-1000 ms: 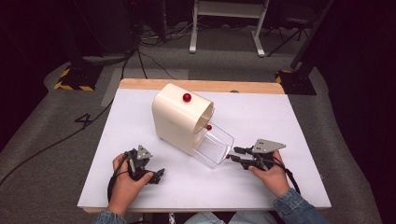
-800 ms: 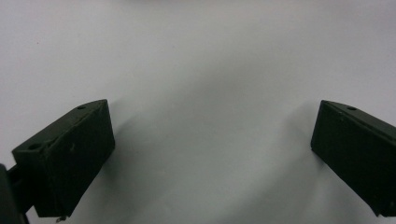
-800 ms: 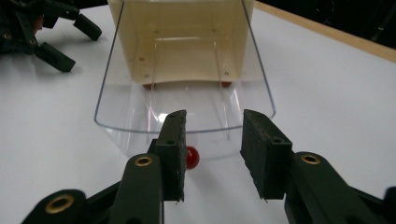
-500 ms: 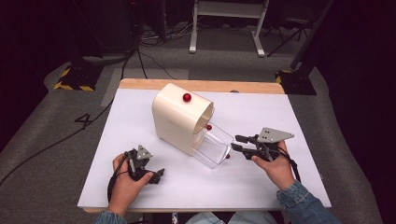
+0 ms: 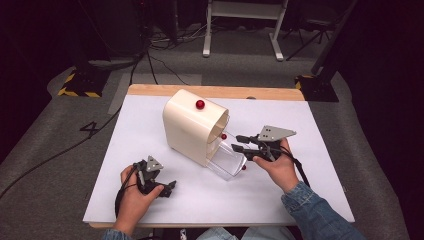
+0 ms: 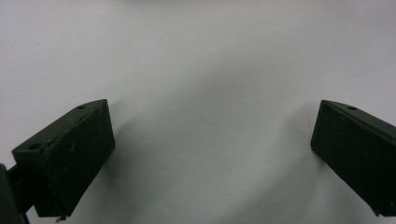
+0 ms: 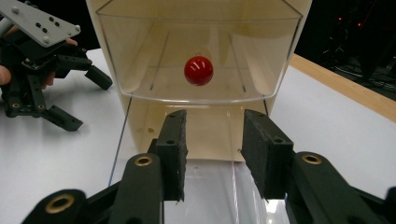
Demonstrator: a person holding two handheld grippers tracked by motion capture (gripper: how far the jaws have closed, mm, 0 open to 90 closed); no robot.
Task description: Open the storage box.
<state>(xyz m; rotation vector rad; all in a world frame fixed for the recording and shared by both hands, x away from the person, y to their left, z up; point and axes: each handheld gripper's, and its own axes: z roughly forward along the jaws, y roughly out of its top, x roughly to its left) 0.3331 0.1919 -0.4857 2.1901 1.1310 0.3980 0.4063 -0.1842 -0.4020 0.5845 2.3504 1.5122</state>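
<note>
Two black jaws of the left gripper [image 6: 212,158] rising from the bottom corners, set wide apart, nothing between them; left jaw a blocky wedge with two small holes along its top edge, right jaw cut off by the frame edge; beneath and beyond, plain white table [image 6: 205,60]; soft shadows spreading from each jaw onto it

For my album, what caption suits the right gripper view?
Open right gripper faces a cream cabinet's clear drawers, red knob ahead.
</note>
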